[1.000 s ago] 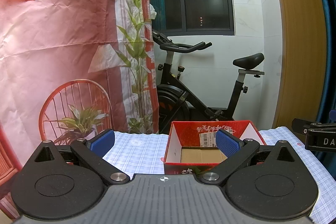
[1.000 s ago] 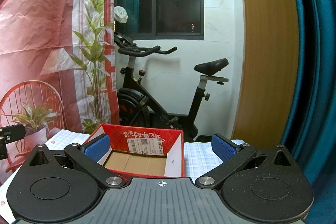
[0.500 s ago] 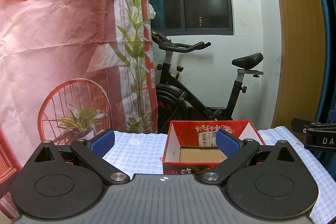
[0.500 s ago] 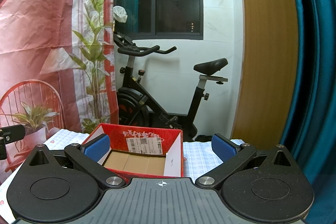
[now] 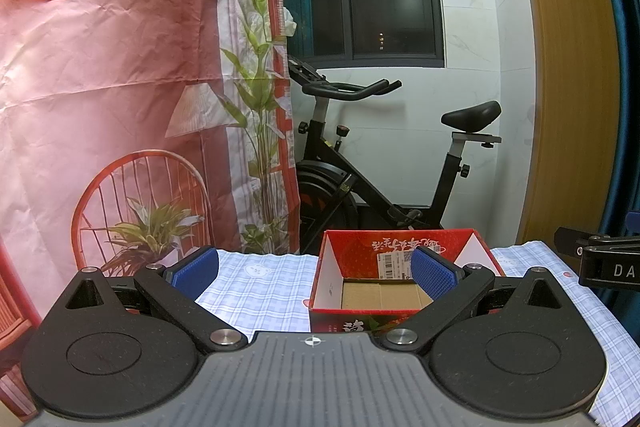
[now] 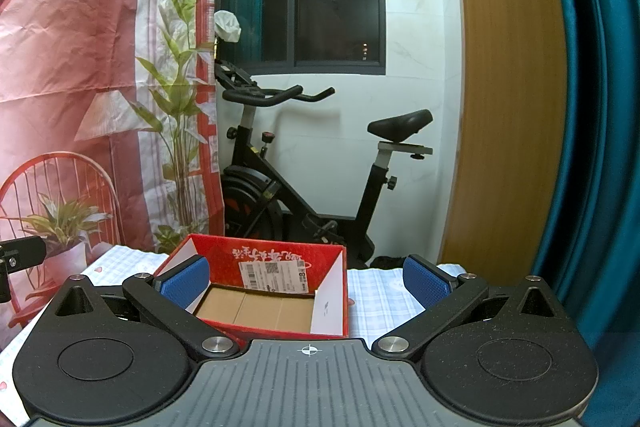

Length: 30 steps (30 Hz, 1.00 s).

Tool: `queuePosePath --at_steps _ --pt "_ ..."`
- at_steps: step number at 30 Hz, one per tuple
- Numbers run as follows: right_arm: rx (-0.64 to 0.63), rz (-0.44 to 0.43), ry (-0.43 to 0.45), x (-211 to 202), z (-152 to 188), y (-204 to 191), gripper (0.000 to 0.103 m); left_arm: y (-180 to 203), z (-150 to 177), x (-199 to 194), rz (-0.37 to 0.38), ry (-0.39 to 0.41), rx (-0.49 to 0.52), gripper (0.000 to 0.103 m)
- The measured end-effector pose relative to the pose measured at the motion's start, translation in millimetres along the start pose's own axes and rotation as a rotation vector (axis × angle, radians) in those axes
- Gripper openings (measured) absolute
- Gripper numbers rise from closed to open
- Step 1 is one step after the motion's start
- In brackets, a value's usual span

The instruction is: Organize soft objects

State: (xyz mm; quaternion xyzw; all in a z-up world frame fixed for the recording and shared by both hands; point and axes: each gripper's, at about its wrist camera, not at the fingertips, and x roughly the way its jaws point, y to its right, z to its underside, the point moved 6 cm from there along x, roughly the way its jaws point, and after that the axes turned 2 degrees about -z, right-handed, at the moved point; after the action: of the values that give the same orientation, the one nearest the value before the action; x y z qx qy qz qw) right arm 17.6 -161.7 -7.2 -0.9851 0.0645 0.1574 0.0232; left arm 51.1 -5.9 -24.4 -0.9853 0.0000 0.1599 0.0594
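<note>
An open red cardboard box (image 5: 400, 255) with a bare brown bottom stands on the checked tablecloth (image 5: 260, 287); nothing lies inside it. In the right wrist view the same box (image 6: 276, 259) sits left of centre. My left gripper (image 5: 314, 273) hovers open just in front of the box, its right blue pad over the box's right side. My right gripper (image 6: 306, 281) is open too, its left pad over the box's left corner. No soft object shows in either view.
An exercise bike (image 5: 384, 163) stands behind the table against a white wall. A printed red backdrop (image 5: 120, 67) hangs at the left, a wooden panel (image 6: 508, 87) and teal curtain (image 6: 592, 107) at the right. The other gripper's black edge (image 5: 600, 259) pokes in at the right.
Both grippers have shifted very slightly; the box sits a touch lower in the views. Jaws stay open.
</note>
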Motion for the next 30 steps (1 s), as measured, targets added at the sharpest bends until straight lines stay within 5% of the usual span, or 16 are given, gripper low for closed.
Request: queuePosePath --at_steps 21,30 --pt "-0.002 0.003 -0.006 1.6 0.2 -0.5 0.103 2.9 6.8 0.1 0.004 -0.013 -0.003 0.103" --pt "0.009 -0.006 -0.031 11.8 17.4 1.5 0.103 -1.9 20.9 14.5 0.021 -0.078 -0.027 0.103"
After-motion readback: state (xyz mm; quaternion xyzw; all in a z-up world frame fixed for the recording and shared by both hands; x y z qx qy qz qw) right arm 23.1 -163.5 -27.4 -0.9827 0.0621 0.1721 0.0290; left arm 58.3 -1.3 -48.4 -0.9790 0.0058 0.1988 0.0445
